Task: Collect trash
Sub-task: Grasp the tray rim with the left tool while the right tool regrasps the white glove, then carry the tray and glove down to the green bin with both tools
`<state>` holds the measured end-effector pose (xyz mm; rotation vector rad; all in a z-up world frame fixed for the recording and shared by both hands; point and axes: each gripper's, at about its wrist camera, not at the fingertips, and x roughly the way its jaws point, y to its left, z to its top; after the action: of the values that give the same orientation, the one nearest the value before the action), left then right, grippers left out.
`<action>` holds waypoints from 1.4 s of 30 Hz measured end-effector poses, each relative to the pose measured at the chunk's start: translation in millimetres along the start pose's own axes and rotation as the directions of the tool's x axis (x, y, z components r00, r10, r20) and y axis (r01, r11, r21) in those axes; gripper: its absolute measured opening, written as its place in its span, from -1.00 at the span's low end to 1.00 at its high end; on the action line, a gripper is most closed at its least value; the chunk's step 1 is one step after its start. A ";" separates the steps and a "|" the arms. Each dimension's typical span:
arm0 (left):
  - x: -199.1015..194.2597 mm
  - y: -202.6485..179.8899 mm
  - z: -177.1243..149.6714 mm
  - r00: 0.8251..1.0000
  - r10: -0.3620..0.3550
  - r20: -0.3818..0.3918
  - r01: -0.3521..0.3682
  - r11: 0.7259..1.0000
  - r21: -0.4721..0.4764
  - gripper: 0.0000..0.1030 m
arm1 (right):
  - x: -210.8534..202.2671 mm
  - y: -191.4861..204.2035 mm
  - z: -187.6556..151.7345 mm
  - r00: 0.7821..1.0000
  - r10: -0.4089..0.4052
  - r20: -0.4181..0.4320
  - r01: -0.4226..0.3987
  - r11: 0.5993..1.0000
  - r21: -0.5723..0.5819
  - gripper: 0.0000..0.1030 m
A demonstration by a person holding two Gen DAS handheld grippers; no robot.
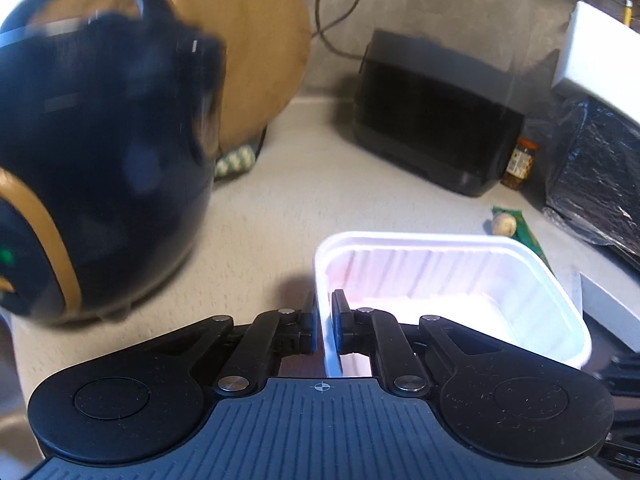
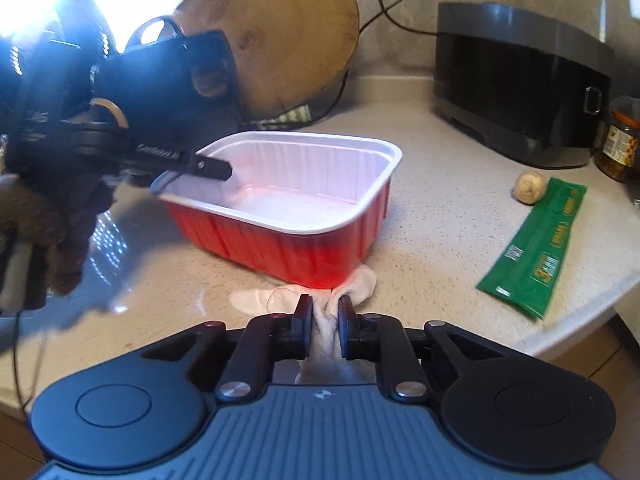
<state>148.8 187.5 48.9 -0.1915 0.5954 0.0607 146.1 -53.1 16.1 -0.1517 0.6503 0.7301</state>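
Note:
A red food tray with a white inside (image 2: pixel 296 216) stands on the counter; it also shows in the left wrist view (image 1: pixel 440 280). My left gripper (image 1: pixel 325 320) is shut on the tray's near rim, and shows from the side in the right wrist view (image 2: pixel 208 166). My right gripper (image 2: pixel 325 312) is shut on a crumpled white napkin (image 2: pixel 320 320) that lies at the tray's near corner. A green wrapper (image 2: pixel 536 248) and a small mushroom-like ball (image 2: pixel 530 187) lie to the right.
A black and gold appliance (image 1: pixel 92 184) stands left. A round wooden board (image 2: pixel 280 52) leans on the wall. A dark box appliance (image 2: pixel 520 80), a jar (image 2: pixel 620 144) and a foil-wrapped block (image 1: pixel 596 184) are at the back right. The counter edge (image 2: pixel 580 320) runs right.

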 end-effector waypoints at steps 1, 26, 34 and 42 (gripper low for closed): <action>-2.7 -2.8 1.1 1.000 0.011 0.018 -0.012 1.000 0.015 -0.80 | -6.3 -2.4 -1.9 1.000 0.006 0.013 -0.007 1.000 0.010 -0.75; -21.6 -227.1 -75.1 0.944 -0.328 -0.041 0.321 0.882 0.345 -0.80 | -180.5 -148.2 -135.6 0.879 -0.445 0.173 0.357 0.853 0.380 -0.75; 85.7 -275.0 -209.1 0.899 -0.287 -0.330 0.380 0.885 0.267 -0.80 | -130.9 -200.5 -198.0 0.924 -0.383 0.009 0.338 0.825 0.454 -0.75; 180.7 -277.9 -280.7 0.899 -0.101 -0.427 0.226 0.940 0.255 -0.79 | -68.0 -247.0 -253.5 0.957 -0.274 -0.091 0.277 0.778 0.563 -0.75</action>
<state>174.5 -139.9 -235.4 0.0449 0.9966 -0.2420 145.3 -363.6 -166.9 0.3066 0.8068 0.2240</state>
